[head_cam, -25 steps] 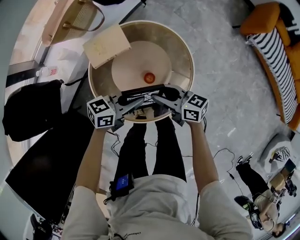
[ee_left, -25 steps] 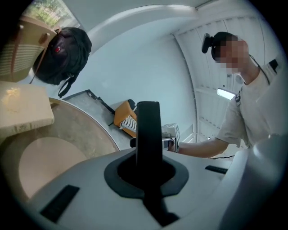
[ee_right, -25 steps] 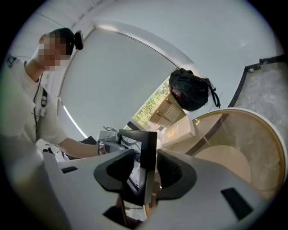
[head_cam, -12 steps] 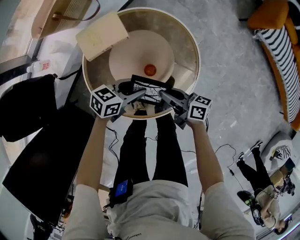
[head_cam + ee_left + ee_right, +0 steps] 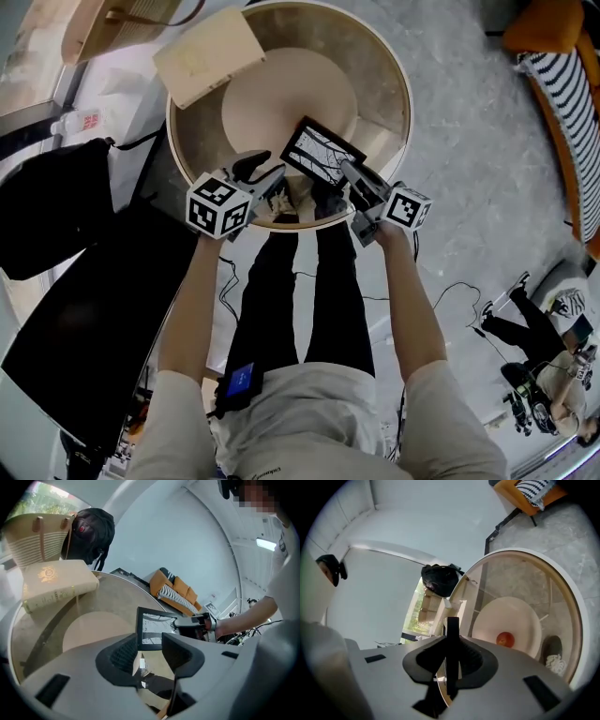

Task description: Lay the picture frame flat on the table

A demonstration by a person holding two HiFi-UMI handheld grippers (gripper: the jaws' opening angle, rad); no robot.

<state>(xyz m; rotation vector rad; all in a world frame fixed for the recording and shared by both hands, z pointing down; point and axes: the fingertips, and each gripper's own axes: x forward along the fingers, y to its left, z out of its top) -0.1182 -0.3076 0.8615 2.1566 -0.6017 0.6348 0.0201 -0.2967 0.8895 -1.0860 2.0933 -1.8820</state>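
Note:
The black picture frame (image 5: pixel 322 152) with a pale line drawing hangs tilted over the near side of the round glass table (image 5: pixel 398 66), its face turned up. My right gripper (image 5: pixel 349 172) is shut on its right edge. In the right gripper view the frame (image 5: pixel 451 639) shows edge-on between the pads of that gripper (image 5: pixel 451 667). My left gripper (image 5: pixel 272 183) is just left of the frame and apart from it. Its jaws are opening with nothing between them. From the left gripper (image 5: pixel 150 656) the frame (image 5: pixel 152 629) stands ahead, with the right gripper (image 5: pixel 194 622) on it.
A cream book (image 5: pixel 208 54) lies on the table's far left rim. A red fruit (image 5: pixel 505 639) sits on the beige disc (image 5: pixel 281 94) under the glass. A black bag (image 5: pixel 56 202) is at the left, an orange sofa (image 5: pixel 548 28) at the right, and my legs (image 5: pixel 300 281) are below.
The left gripper let go of the frame and opened. The right gripper shut on its right edge. The frame turned from edge-on to face up and shifted right.

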